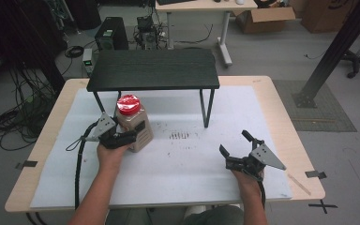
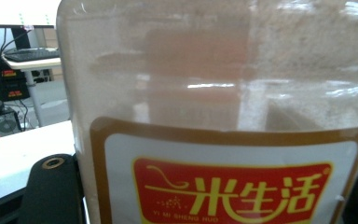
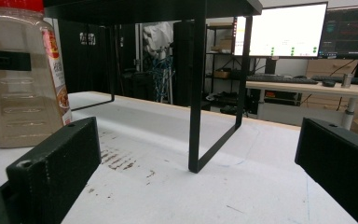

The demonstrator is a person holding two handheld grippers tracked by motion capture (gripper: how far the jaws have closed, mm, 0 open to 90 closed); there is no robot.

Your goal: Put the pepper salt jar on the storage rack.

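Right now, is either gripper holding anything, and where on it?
The left gripper is closed around the lower body of the red-lidded jar, across its label. The right gripper is open and holds nothing.

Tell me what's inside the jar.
The jar, held by the left tongs under a red lid, shows pale brownish powder through its clear wall; the label covers the lower part.

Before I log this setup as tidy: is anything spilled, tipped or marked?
The clear plastic jar with a red lid stands upright, lid on, between the left gripper's jaws. Nothing is spilled. The one blemish is a patch of dark scuff marks on the white table cover near the black metal stand.
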